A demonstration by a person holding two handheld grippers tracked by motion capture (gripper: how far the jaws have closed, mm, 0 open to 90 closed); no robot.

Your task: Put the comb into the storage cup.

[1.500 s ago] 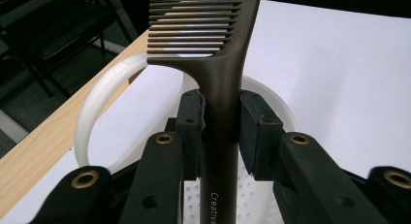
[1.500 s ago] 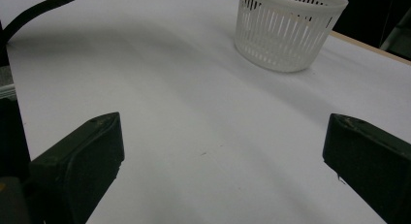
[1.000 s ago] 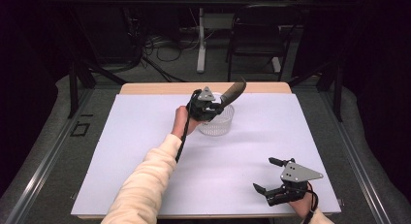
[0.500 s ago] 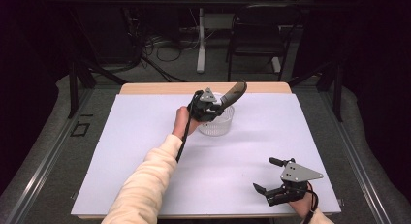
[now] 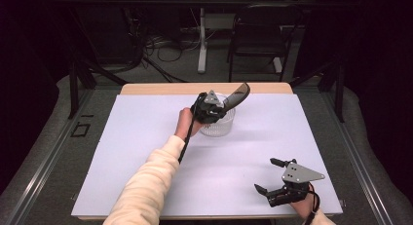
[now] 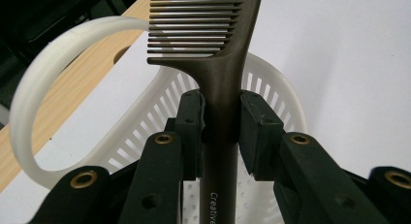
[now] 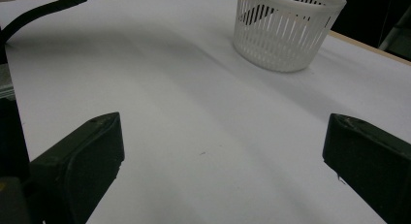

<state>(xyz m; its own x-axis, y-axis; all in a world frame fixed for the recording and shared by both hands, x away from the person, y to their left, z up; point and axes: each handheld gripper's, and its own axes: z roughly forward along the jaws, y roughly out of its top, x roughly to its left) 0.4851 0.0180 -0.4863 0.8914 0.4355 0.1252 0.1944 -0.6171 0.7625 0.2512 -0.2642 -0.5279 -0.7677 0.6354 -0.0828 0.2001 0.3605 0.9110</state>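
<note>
Now my left gripper (image 5: 210,108) has its jaws closed on the handle of the dark comb (image 6: 220,69), just above the white basket (image 5: 217,125) at upper centre. Its long axis slants up to the right. My right gripper (image 5: 277,178) rests open, empty, lower right on the bench (image 5: 122,152).

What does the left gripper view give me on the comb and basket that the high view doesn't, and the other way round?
Left gripper view: the pads press the comb at its handle just below the teeth, lettering runs along the handle, and the basket's hoop handle arcs off one side.

High view: the left gripper sits over the basket near the table's far edge, while the right gripper rests open at the near corner on the white sheet.

Both: comb clamped, angled above the slotted white basket.
</note>
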